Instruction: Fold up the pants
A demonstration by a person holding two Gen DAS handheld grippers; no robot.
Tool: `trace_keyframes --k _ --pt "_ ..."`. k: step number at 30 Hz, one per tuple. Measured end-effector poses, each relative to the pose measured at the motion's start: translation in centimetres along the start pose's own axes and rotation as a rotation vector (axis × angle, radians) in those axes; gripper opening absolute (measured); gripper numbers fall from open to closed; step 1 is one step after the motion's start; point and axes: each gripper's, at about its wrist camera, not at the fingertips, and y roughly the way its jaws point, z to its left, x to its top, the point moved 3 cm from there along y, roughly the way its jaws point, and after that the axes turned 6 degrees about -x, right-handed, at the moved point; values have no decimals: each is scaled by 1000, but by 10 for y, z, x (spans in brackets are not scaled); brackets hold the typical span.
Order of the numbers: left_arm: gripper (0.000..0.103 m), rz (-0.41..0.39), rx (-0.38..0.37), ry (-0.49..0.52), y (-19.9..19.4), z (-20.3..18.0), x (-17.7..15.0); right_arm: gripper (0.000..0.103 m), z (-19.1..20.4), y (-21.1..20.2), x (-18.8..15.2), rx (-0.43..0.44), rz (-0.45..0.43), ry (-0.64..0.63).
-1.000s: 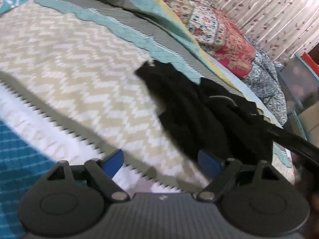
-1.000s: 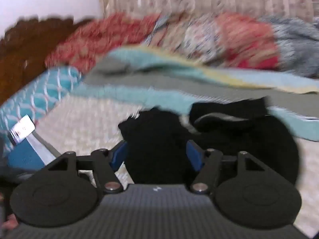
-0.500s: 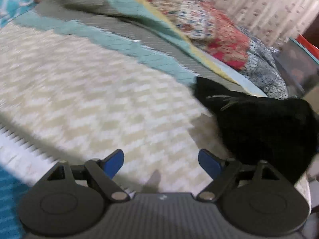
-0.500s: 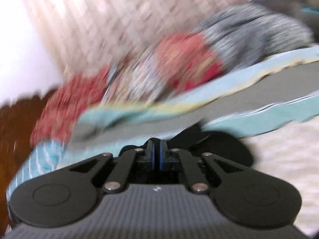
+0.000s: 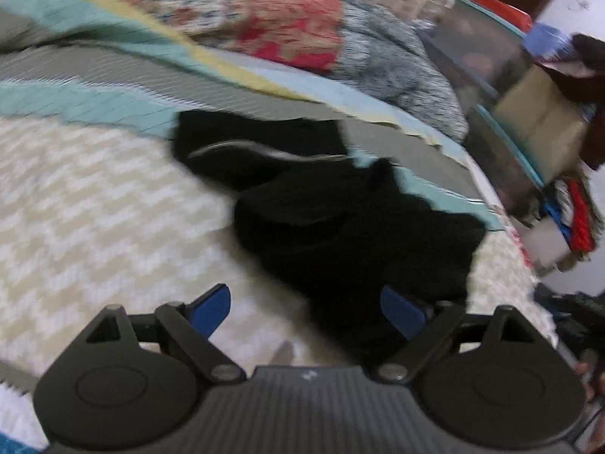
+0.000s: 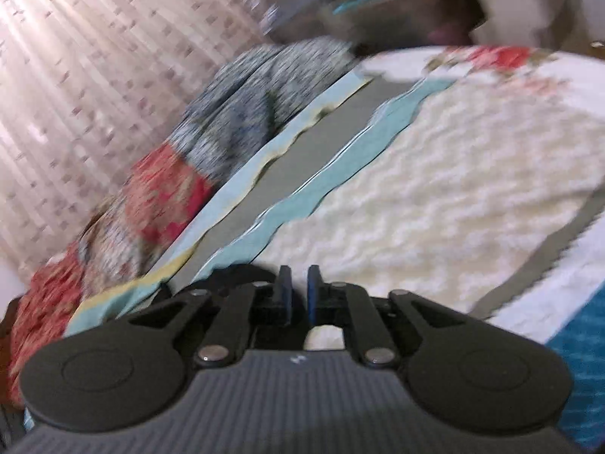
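The black pants (image 5: 351, 227) lie in a rumpled heap on the bed (image 5: 94, 204), on its cream zigzag cover, their waistband end toward 11 o'clock in the left wrist view, touching the teal and grey blanket (image 5: 98, 90). The left gripper (image 5: 304, 308) hovers at 6 o'clock of the heap, its jaws wide and opening, released, the near edge of the cloth between them but not pinched. The right gripper (image 6: 298, 295) has its jaws narrowly parted and opening; a dark fold of cloth shows just behind them at 10 o'clock, and I cannot tell whether they grasp it. Patterned quilts (image 5: 264, 11) and a curtain (image 6: 75, 75) lie beyond at 12 o'clock.
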Motion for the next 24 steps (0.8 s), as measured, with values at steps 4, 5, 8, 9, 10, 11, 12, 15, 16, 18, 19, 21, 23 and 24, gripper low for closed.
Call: trace_keyframes --k 4,5,8,9,10,11,12,15,16,18,19,21,23,24 --pt "98 -21 47 127 21 -47 16 47 17 11 -31 47 60 -20" --pt "98 -17 64 147 28 -56 18 49 14 12 -40 66 75 -22" --pt "69 46 116 165 59 -67 18 53 23 19 -59 84 109 -31" --pt "36 62 136 173 67 -65 18 54 25 26 -60 86 115 -48" --pt "17 60 147 174 70 -61 19 54 25 33 -61 86 118 -52" --pt "13 42 144 151 65 -54 20 54 25 33 -59 81 119 -52" --pt "13 14 135 122 54 -47 22 54 28 35 -61 78 108 -56" --pt "12 -107 131 112 0 -25 25 54 36 48 -49 67 68 -95" --pt "12 -137 139 94 -20 -13 22 55 40 45 -40 60 65 -116" --pt "12 -170 117 3 -60 24 12 55 56 40 -21 66 69 -158" --pt "12 -185 97 -49 -79 45 2 55 64 40 -18 77 69 -176" --pt "12 -216 95 -137 -115 83 -22 57 79 45 -25 87 66 -227" --pt "15 -207 109 -212 -136 114 -45 60 86 54 -39 86 65 -299" --pt "18 -185 134 -250 -141 128 -56 65 95 59 -40 82 65 -332"
